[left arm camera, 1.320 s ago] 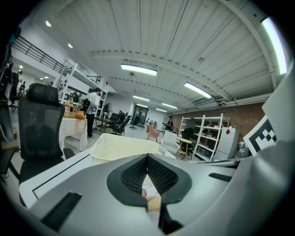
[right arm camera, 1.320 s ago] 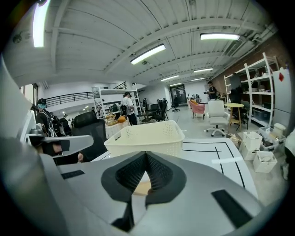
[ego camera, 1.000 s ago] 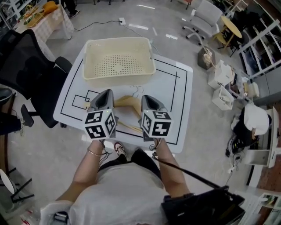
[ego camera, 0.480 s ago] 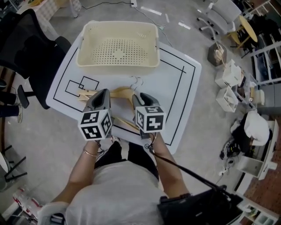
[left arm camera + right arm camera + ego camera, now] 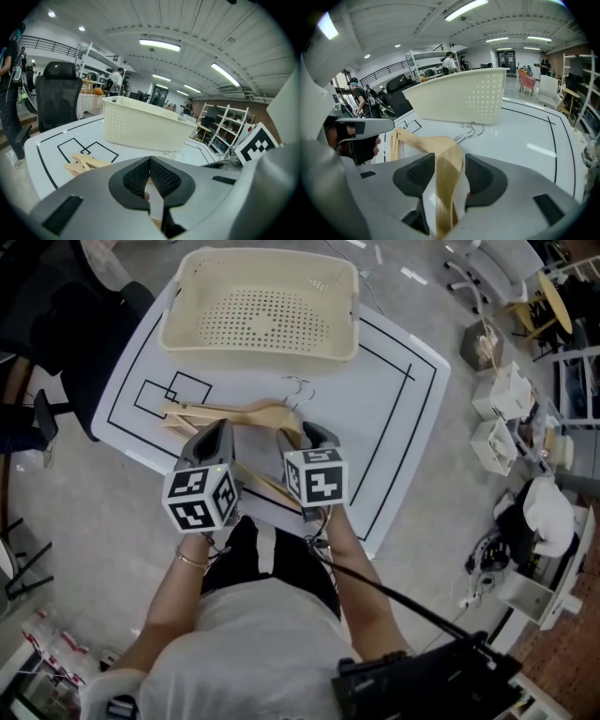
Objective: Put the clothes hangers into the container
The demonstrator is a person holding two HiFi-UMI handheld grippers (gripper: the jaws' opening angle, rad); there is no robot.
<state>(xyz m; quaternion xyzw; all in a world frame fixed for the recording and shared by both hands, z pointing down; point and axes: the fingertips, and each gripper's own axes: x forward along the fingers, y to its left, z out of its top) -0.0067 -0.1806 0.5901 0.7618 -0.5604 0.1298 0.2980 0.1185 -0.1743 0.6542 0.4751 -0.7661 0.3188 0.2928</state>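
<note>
Right gripper view shows the right gripper (image 5: 449, 174) with its jaws, which have just been opening, standing wide on either side of one arm of the wooden hangers (image 5: 425, 142), not clamped on it. These hangers lie in a loose pile on the white table (image 5: 525, 136), their metal hooks (image 5: 471, 129) pointing toward the cream container (image 5: 459, 96) just beyond. Beside the right one, over the pile, the left gripper (image 5: 150, 174) has its jaws closed tip to tip.

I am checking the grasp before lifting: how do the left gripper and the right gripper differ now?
The left gripper has its jaws together; the right gripper has them apart, having just been opening. A wooden hanger passes between the right gripper's jaws; the left gripper shows nothing held. Both sit over the white table.
</note>
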